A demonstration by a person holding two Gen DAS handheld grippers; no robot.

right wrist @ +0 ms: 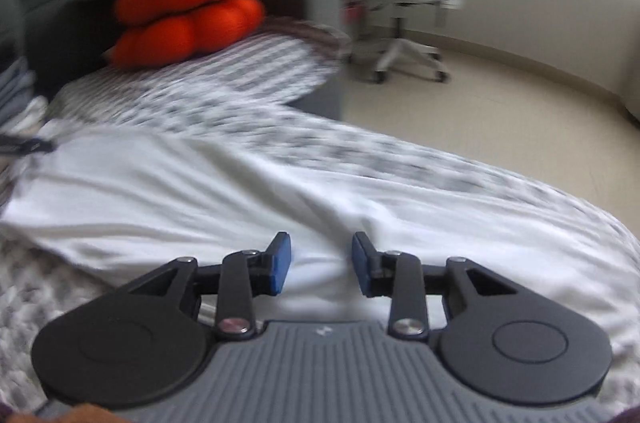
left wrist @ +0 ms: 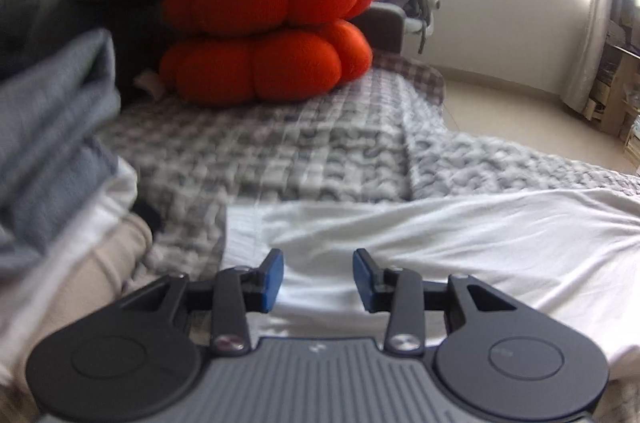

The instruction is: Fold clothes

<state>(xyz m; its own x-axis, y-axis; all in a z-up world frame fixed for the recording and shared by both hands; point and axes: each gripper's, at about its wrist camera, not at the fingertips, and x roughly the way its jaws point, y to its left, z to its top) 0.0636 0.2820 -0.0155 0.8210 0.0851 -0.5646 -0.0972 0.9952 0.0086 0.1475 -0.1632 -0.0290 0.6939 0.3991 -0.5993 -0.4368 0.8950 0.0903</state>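
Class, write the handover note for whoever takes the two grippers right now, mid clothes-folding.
Left gripper: jaws open, nothing between them, over the white garment.
Right gripper: jaws open, empty, over the same white garment.
The garment lies spread and wrinkled on the checked bedcover. A pile of grey and white cloth sits at the left.
Done: garment laid out; how far it is folded is unclear.
Left: grip an edge and fold it.
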